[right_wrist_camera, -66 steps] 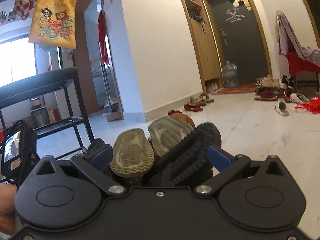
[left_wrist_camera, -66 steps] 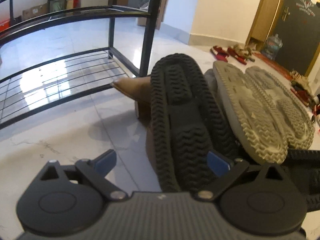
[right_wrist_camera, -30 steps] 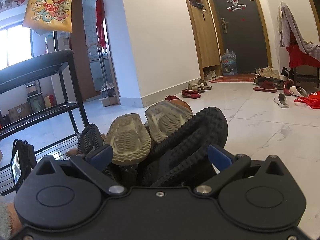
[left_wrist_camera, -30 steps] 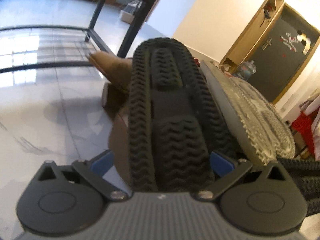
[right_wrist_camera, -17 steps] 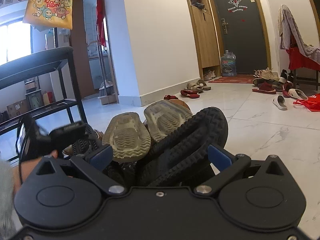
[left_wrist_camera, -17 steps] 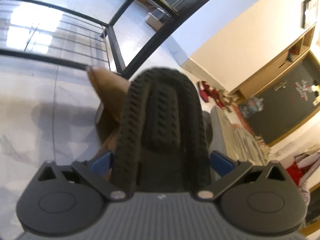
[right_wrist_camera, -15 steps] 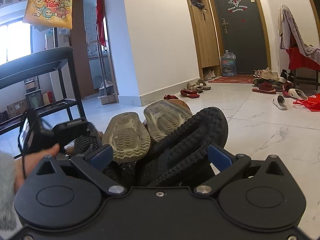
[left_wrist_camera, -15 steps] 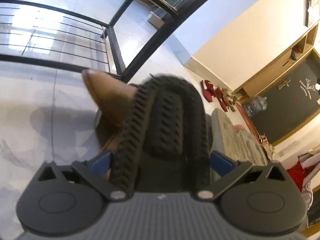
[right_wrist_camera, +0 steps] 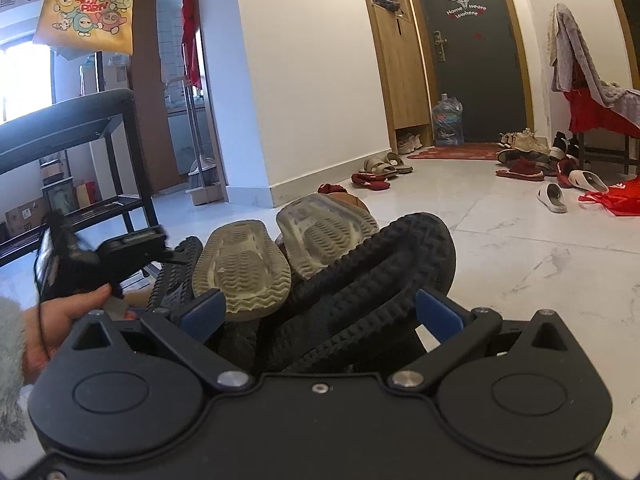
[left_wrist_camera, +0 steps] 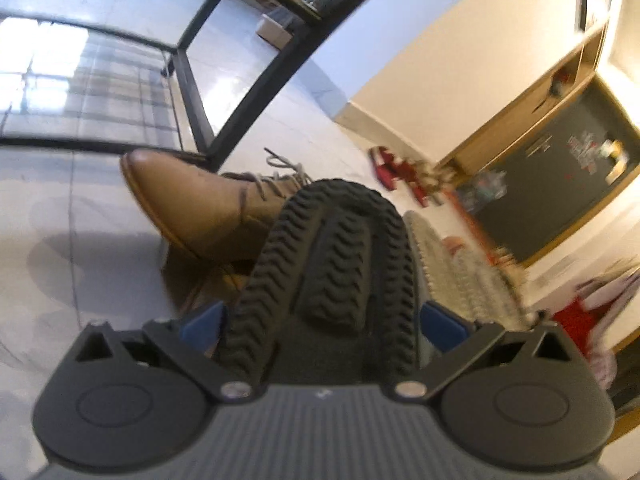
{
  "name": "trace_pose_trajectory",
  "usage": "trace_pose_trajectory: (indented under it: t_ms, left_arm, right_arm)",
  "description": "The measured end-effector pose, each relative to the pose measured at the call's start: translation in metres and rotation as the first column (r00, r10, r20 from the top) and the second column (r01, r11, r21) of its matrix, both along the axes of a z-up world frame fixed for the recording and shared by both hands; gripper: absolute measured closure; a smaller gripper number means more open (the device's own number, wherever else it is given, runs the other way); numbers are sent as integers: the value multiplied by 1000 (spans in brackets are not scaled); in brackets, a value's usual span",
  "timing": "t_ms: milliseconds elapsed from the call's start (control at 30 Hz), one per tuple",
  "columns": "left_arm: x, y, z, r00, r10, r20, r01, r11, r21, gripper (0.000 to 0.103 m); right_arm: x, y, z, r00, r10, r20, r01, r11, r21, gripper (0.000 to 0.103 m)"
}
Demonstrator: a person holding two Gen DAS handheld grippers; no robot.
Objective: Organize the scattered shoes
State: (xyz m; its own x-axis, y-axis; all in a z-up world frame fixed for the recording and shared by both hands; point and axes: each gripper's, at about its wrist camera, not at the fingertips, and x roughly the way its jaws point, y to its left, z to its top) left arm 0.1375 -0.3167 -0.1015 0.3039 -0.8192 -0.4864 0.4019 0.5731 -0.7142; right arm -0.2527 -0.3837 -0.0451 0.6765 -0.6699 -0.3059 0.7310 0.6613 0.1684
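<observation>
Left tongs (left_wrist_camera: 320, 322) grip a black-soled shoe (left_wrist_camera: 332, 264), its long axis pointing away up-frame toward the shoe rack (left_wrist_camera: 192, 92) at upper left; right tongs (right_wrist_camera: 318, 314) hold another black shoe (right_wrist_camera: 372, 272) centre-frame.

Likely a home entryway: dark front door (right_wrist_camera: 476, 60), scattered slippers (right_wrist_camera: 380, 170), marble floor (right_wrist_camera: 540, 248), metal shoe rack (left_wrist_camera: 192, 92).

The black shoe sole (left_wrist_camera: 332, 280) looks like matt rubber, deeply ridged — rough. The brown boot (left_wrist_camera: 192, 200) reads as smooth leather (faint sheen at the toe). The 2 pale soles (right_wrist_camera: 242, 264) are worn, grooved, dull. The floor (right_wrist_camera: 540, 248) is glossy veined marble; the rack (left_wrist_camera: 256, 80) is matt black metal.
</observation>
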Motion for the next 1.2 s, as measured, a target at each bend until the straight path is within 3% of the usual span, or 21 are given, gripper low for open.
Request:
trace_pose_trajectory:
  t_ms: [67,100,167,267,400,500,567,700,867,1000,1033,1200]
  left_arm:
    - [2,8,-10,998,-37,-46,36,999,-25,0]
    - [0,9,-19,994,-78,-82,79,997,2,1]
    - [-11,11,-27,992,-121,-45,120,993,-13,0]
    - [-19,8,-33,993,-95,-65,92,995,-43,1]
    - [-19,4,-31,993,-97,-72,95,995,-28,2]
    - [-20,10,-28,994,-90,-64,90,996,-3,12]
    - [-24,18,-27,996,-76,-52,77,997,16,26]
    - [-28,33,-24,998,-55,-38,56,998,36,30]
    - [-34,48,-17,999,11,-33,-10,999,31,50]
    - [-36,57,-10,1000,-4,-5,4,999,47,57]
    - [-38,59,-6,1000,-7,11,7,998,56,62]
    - [-47,66,5,998,-9,57,3,996,94,64]
  right_arm:
    - [2,0,-1,1000,3,-8,-2,1000,5,0]
    - [2,0,-1,1000,2,-13,-2,1000,4,0]
    - [2,1,-1,1000,4,-15,-3,1000,4,0]
    - [2,2,-2,1000,7,-17,-6,1000,4,0]
    - [2,3,-2,1000,7,-19,-7,1000,3,0]
    - [2,4,-2,1000,8,-20,-7,1000,2,0]
    - [2,5,-2,1000,8,-21,-8,1000,1,0]
    - [2,7,-2,1000,9,-22,-9,1000,-1,0]
    - [2,9,-2,1000,11,-24,-11,1000,-4,0]
    - [5,2,3,999,9,-32,-9,1000,-7,0]
    - [5,3,3,999,11,-36,-12,1000,-10,0]
    - [4,12,6,999,32,-36,-34,998,-49,0]
